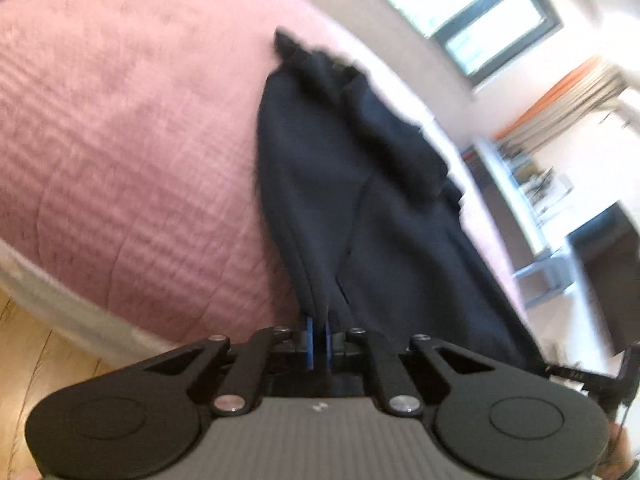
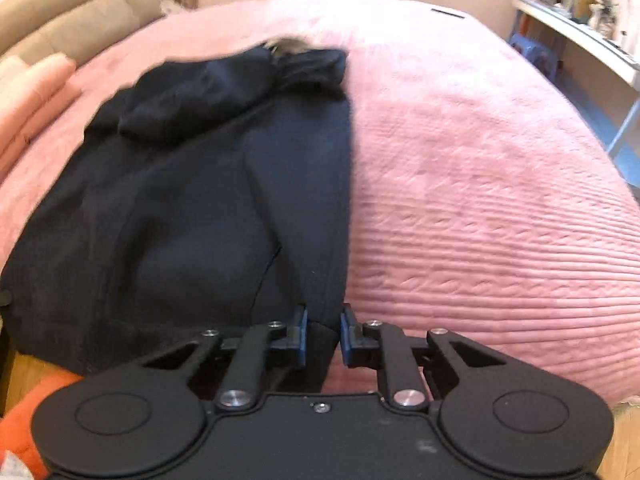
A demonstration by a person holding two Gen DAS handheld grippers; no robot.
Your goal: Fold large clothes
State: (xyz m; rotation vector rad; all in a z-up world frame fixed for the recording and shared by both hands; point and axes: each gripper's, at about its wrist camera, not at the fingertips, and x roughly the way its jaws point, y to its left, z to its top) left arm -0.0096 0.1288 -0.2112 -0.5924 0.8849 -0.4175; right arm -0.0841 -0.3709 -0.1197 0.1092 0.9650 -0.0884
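A large dark navy coat with a fur-trimmed hood lies lengthwise on a pink quilted bedspread. My left gripper is shut on the coat's near hem, a thin fold of cloth pinched between its blue pads. In the right wrist view the coat fills the left half, folded along a straight right edge. My right gripper is shut on a thicker bunch of the hem at the coat's near right corner. The hood end lies far from both grippers.
The bedspread stretches bare to the right of the coat. A beige headboard and pink pillows lie at far left. A white shelf with small items and a blue stool stand at the right. Wooden floor borders the bed.
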